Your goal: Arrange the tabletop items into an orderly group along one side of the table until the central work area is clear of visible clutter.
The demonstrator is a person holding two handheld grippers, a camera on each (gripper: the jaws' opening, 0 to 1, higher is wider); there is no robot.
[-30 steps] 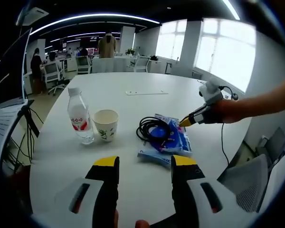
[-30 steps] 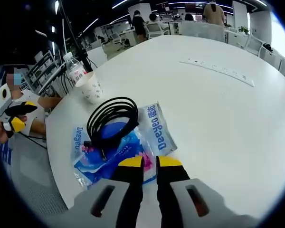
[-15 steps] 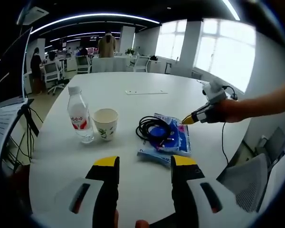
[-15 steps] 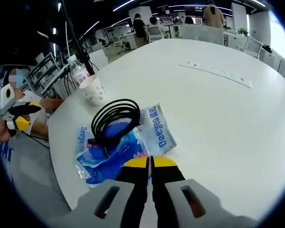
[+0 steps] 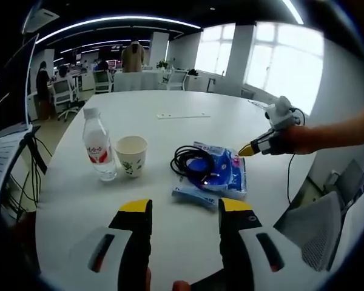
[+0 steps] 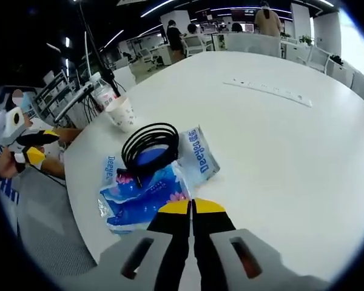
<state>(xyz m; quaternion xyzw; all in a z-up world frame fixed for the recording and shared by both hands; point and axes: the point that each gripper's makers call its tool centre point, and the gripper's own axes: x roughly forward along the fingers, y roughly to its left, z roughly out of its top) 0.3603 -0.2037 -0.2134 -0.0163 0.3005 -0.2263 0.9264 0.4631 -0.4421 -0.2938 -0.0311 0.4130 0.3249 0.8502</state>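
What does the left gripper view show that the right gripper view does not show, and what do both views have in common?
Left gripper view alone: large bright windows, a grey chair back, and the open left gripper.

Right gripper view alone: the right gripper from behind, its yellow-tipped jaws pressed together on nothing.

Both: the round white table, the clear plastic water bottle with a red label, the white paper cup, the coiled black cable on the blue and white plastic packet, and the flat white strip.

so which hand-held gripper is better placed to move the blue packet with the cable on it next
Probably the right hand-held gripper: its tips sit just beside the blue packet carrying the black cable coil, though its jaws are shut and must open first. The left hand-held gripper is open but farther back.
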